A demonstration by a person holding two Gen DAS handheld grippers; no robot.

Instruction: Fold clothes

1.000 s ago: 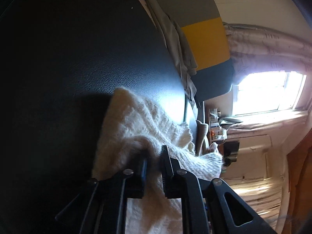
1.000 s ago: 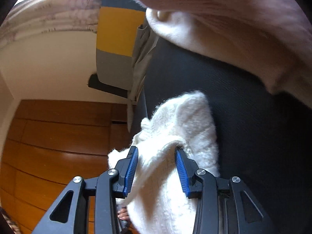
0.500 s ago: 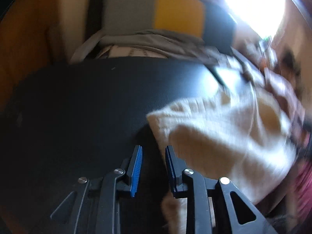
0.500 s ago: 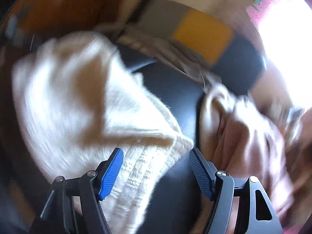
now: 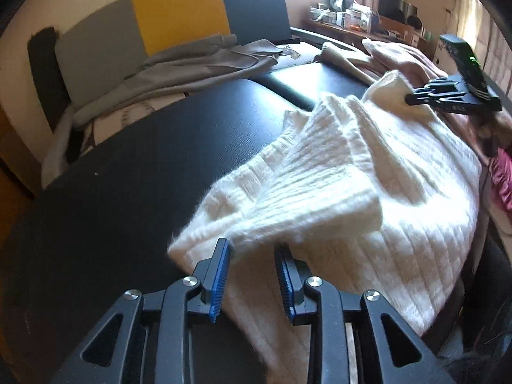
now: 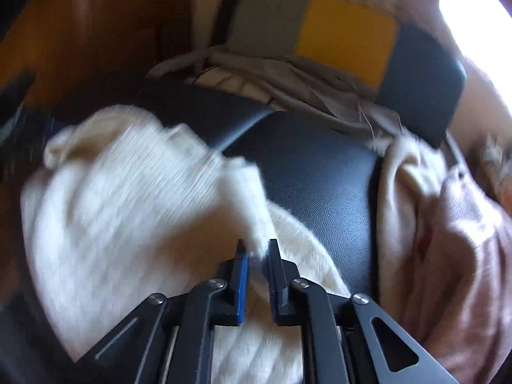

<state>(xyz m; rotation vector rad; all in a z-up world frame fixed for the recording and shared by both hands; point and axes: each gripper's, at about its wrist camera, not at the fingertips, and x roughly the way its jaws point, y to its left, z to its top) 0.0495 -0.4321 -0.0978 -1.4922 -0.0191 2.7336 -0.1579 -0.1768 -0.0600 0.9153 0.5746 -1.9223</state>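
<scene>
A cream ribbed knit sweater (image 5: 368, 166) lies crumpled on the black leather surface (image 5: 144, 160), with one flap folded over itself. My left gripper (image 5: 252, 256) hovers at the sweater's near corner. Its jaws are opening; a fold of knit lies between the blue pads (image 5: 219, 268), which do not press on it. My right gripper (image 5: 408, 98) is at the sweater's far right corner, shut on the fabric. In the right wrist view, this gripper (image 6: 256, 249) pinches a tuft of the sweater (image 6: 128, 208), which is blurred.
A grey garment (image 5: 198, 60) lies heaped at the back, against a grey, yellow and navy cushion (image 5: 179, 9). Pink and beige clothes (image 6: 448, 240) are piled at the right. A cluttered shelf (image 5: 352, 19) stands by the window.
The left view has rolled upright, and the left jaws have let go of the sweater and spread apart. The right jaws spread wide, then closed on a sweater corner.
</scene>
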